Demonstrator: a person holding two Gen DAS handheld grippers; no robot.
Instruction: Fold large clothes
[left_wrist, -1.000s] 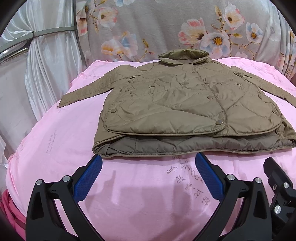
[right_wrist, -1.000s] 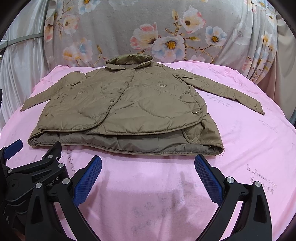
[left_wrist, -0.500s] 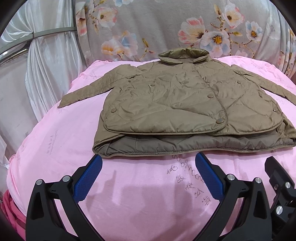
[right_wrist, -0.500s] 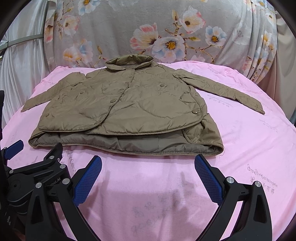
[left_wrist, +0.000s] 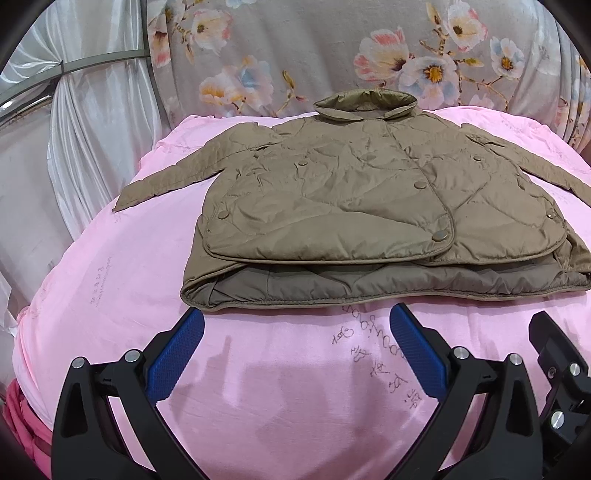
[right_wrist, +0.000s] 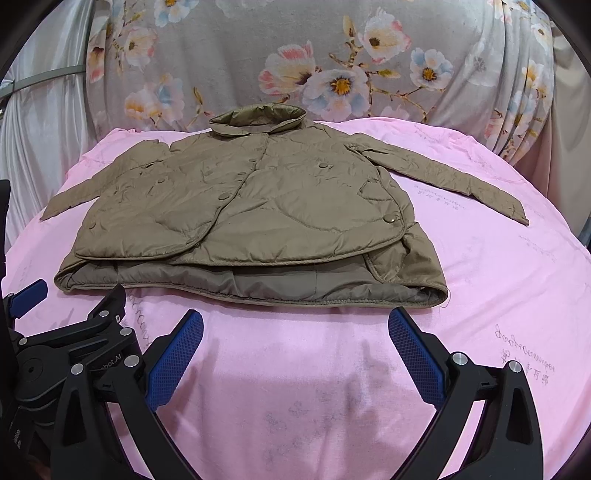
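An olive quilted jacket (left_wrist: 354, 199) lies flat and buttoned on the pink sheet (left_wrist: 288, 369), collar at the far side, both sleeves spread outward. It also shows in the right wrist view (right_wrist: 258, 218). My left gripper (left_wrist: 295, 347) is open and empty, hovering just short of the jacket's near hem, toward its left part. My right gripper (right_wrist: 295, 347) is open and empty, just short of the hem's right part. The left gripper's body (right_wrist: 62, 350) shows at the left of the right wrist view.
A grey floral cloth (left_wrist: 332, 59) hangs behind the bed, also in the right wrist view (right_wrist: 332, 66). White drapes and a metal rail (left_wrist: 74, 66) stand at the left. The sheet's left edge (left_wrist: 26, 332) drops off; darker pink fabric (left_wrist: 22, 417) lies below.
Both grippers have edged very slightly; the jacket has not moved and the jaws stay open.
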